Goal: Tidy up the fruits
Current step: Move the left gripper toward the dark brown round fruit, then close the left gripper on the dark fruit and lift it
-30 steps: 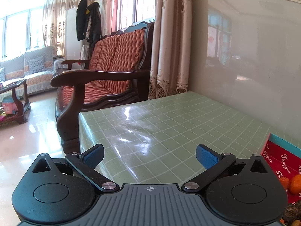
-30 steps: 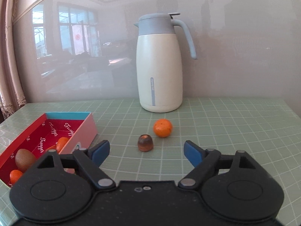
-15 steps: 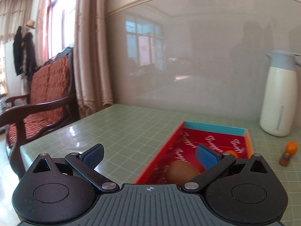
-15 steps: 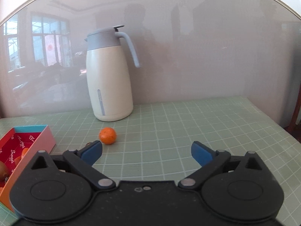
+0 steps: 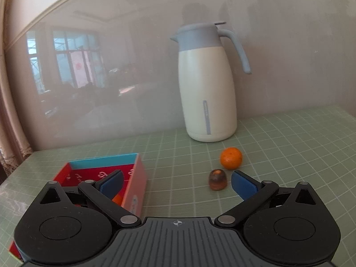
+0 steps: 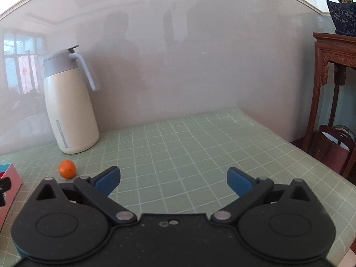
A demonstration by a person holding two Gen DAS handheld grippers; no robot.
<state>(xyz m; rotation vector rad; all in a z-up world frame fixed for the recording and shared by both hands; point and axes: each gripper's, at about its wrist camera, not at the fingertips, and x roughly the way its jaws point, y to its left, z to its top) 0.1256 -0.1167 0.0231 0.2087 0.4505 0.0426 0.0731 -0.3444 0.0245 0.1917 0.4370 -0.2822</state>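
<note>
While both grippers hang over the green checked tablecloth (image 6: 200, 138), neither holds anything. The left gripper (image 5: 176, 181) has its blue pads (image 5: 241, 184) spread wide, nothing between them but bare cloth. Its left pad shows in front of the open end of the red box (image 5: 138, 184); its right pad sits just beside a small brown fruit (image 5: 217, 179), seemingly not touching it. The right gripper (image 6: 172, 179) also stands wide apart and empty; its jaws have just been opening, and only cloth lies between them.

Fruit still loose on the table: an orange mandarin (image 5: 231, 158) and the brown fruit, close together, the brown one nearer the left camera. Both lie between the box and the white jug (image 5: 209, 82). From the right wrist view the mandarin (image 6: 67, 168) shows at far left, just beyond the left finger; the brown fruit is not visible there.

The box has a pink outer wall, a turquoise inner rim at the far end, and a red lining with white lettering. A bit of orange fruit (image 5: 117, 199) shows inside it, mostly hidden behind the left gripper's finger. The rest of the contents cannot be seen.

The jug stands upright against the glossy grey wall (image 6: 200, 66), grey lid and handle on top. In the right wrist view, a carved wooden stand (image 6: 331, 66) rises past the table's right edge, with a dark red bag (image 6: 331, 149) at its foot.
</note>
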